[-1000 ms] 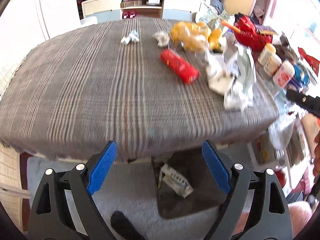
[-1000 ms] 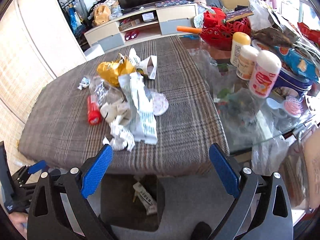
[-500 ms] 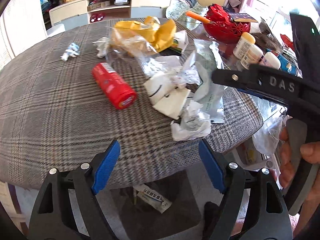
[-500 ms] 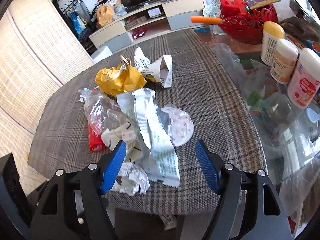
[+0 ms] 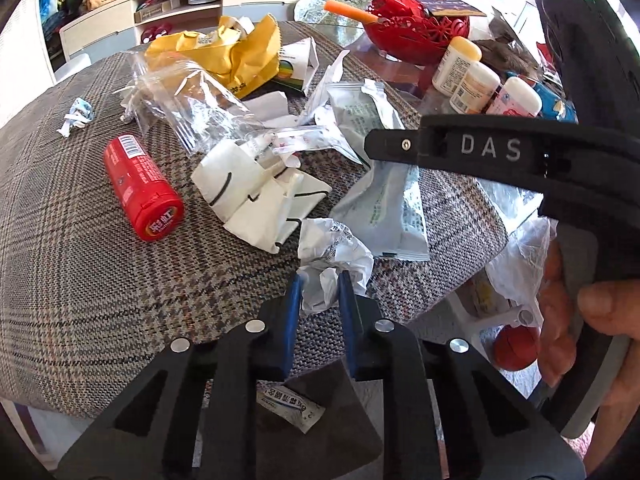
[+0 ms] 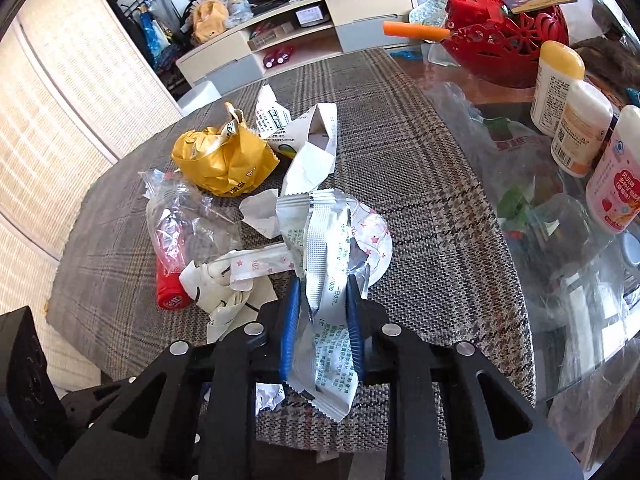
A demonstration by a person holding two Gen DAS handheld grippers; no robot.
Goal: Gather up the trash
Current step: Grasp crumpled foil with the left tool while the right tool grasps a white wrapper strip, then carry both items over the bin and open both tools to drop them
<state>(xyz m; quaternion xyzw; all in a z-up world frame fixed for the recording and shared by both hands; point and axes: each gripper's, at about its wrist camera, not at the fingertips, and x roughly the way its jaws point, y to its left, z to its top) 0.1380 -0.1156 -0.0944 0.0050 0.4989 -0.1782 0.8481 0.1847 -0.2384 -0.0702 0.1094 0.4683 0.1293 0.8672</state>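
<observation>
My left gripper [image 5: 319,282] is shut on a crumpled white paper ball [image 5: 334,258] near the plaid table's front edge. My right gripper [image 6: 322,290] is shut on a long silver-white foil wrapper [image 6: 326,280], which also shows in the left wrist view [image 5: 386,200]. More trash lies on the table: a red can [image 5: 138,186], folded white paper [image 5: 256,200], a clear plastic bag [image 5: 188,108], a yellow bag [image 6: 222,158] and a small paper scrap [image 5: 76,114]. A dark bin [image 5: 320,420] with a packet inside stands under the table edge.
A red basket [image 6: 508,48] and three white bottles [image 6: 580,128] stand on the glass table part at right. A clear plastic bag [image 6: 516,160] lies there too. A low cabinet [image 6: 296,40] stands behind the table.
Both grippers moved forward over the table edge and closed: the left onto the crumpled paper ball, the right onto the foil wrapper.
</observation>
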